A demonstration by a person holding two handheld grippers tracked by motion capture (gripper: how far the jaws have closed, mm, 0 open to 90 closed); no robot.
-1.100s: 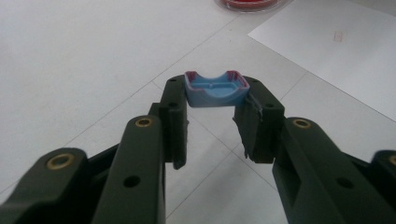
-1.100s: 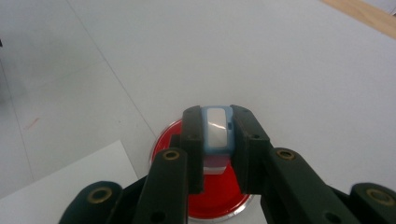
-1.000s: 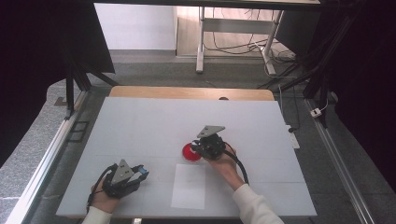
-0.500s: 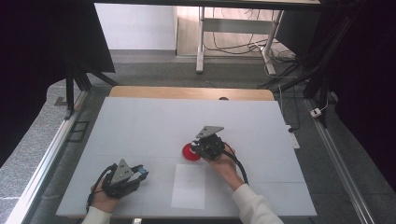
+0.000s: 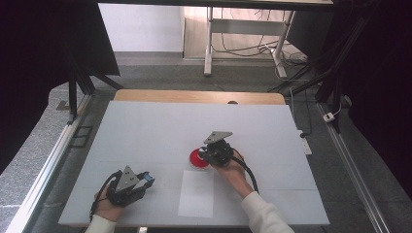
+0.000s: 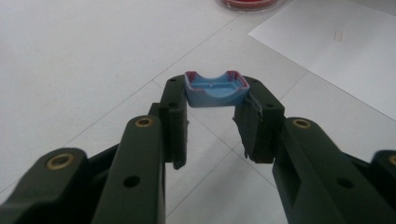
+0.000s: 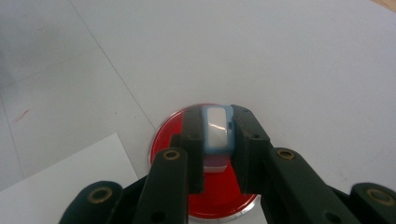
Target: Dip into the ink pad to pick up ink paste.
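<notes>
Two stamp parts held over the table

The right gripper (image 7: 215, 140) clamps a pale blue stamp (image 7: 216, 133), long axis pointing away along the jaws, above the red ink dish (image 7: 168, 135); the left gripper (image 6: 215, 119) clamps a blue cap (image 6: 215, 88) crosswise, hollow side up.

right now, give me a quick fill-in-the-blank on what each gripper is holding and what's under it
1. The right gripper is shut on a small blue-framed piece directly above a round ____ dish.
2. The left gripper clamps a small blue cap whose rim is stained ____.
3. The white sheet of paper lies on the table ____ the two grippers in the high view.

Missing words: red; red; between
</notes>
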